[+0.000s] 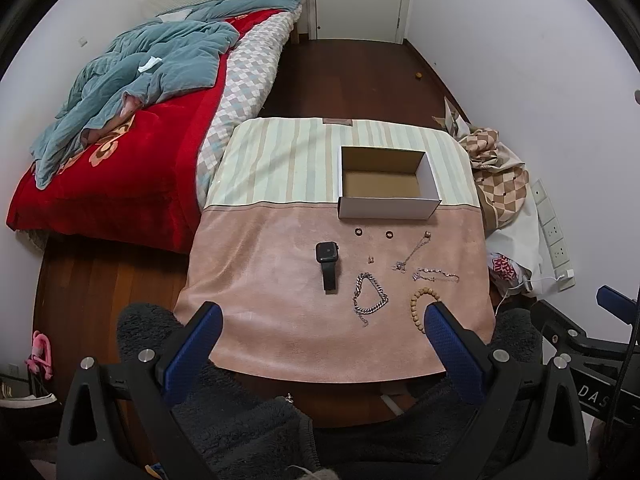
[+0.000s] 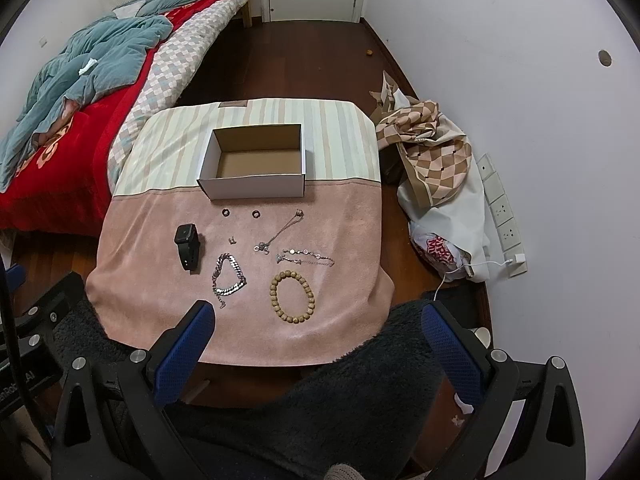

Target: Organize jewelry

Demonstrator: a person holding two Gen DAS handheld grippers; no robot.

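My claw fingers (image 2: 188,344) carry blue textured rubber-like pads on matt black plastic frames with bright metal screws. The counter cloth (image 2: 160,280) is matt pink suede-like fabric. The box (image 2: 256,188) is white card outside, raw brown cardboard inside. The chain bracelet (image 2: 228,276) is glossy metal. The bead bracelet (image 2: 292,297) looks like matt wood. The watch (image 2: 187,245) is matt black.

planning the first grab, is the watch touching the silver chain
Apart. The right wrist view shows bare pink cloth between the watch and the chain.
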